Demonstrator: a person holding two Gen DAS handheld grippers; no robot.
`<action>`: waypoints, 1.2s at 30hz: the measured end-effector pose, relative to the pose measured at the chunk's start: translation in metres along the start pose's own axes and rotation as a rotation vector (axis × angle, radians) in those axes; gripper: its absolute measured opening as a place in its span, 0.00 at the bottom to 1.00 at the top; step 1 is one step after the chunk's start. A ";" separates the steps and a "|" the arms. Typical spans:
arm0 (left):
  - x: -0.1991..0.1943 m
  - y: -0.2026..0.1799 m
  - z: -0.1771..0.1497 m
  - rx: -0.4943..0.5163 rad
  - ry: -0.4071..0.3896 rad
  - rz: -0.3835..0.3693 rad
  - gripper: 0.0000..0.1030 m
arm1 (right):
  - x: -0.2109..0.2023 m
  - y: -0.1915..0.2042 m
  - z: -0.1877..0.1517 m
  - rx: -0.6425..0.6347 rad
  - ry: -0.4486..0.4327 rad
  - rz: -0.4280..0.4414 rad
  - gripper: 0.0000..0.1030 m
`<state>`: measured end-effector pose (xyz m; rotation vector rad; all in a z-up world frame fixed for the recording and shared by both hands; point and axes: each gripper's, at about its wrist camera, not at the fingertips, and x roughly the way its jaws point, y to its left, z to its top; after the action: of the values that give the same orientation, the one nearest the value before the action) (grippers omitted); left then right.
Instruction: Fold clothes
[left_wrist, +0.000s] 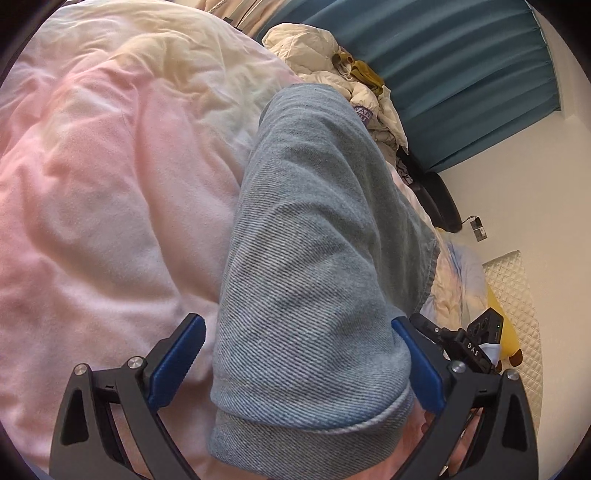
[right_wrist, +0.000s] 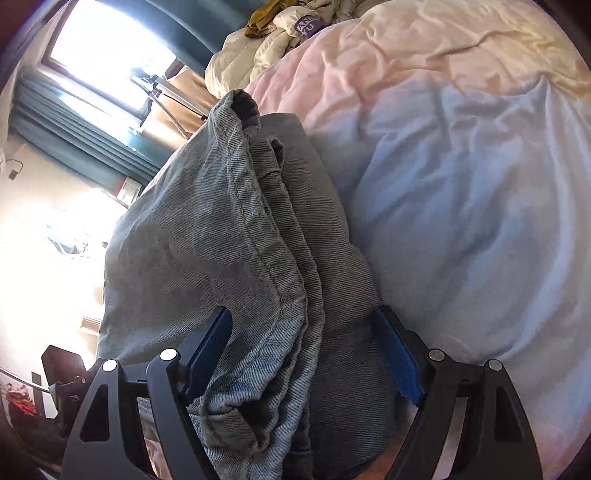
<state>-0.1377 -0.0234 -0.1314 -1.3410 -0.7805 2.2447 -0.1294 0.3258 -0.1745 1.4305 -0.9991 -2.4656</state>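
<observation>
Jeans (left_wrist: 314, 258), pale blue denim, folded into a thick bundle, lie on the bed's quilt (left_wrist: 110, 192), which is pink shading to cream and light blue. Seen from the right wrist, the jeans (right_wrist: 229, 258) show stacked hems and seams along the fold's edge.

Left gripper (left_wrist: 299, 354): jaws spread wide, the near end of the jeans between them. One blue pad stands clear of the denim with quilt showing in the gap; the other sits right against the fold's side, contact uncertain. No pinch.

Right gripper (right_wrist: 303, 354): jaws spread, straddling the layered edge of the jeans. Denim bulges against both blue pads, but the cloth looks uncompressed.

Beyond the jeans, toward the teal curtain (left_wrist: 461, 74), a heap of cream bedding (left_wrist: 332, 55) with a mustard garment (left_wrist: 362, 70) on top. No containers in view.
</observation>
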 end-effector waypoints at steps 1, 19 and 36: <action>0.001 -0.001 0.000 0.003 0.001 0.000 0.97 | 0.001 0.000 0.000 -0.004 0.003 -0.001 0.78; 0.010 0.000 0.003 -0.001 -0.016 -0.021 0.84 | -0.014 0.001 0.013 0.073 0.000 0.336 0.82; 0.015 0.000 0.007 0.005 -0.036 0.001 0.77 | -0.017 0.024 0.017 -0.101 -0.042 0.330 0.82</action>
<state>-0.1506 -0.0163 -0.1387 -1.3021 -0.7860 2.2758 -0.1390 0.3227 -0.1421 1.0888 -1.0098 -2.2769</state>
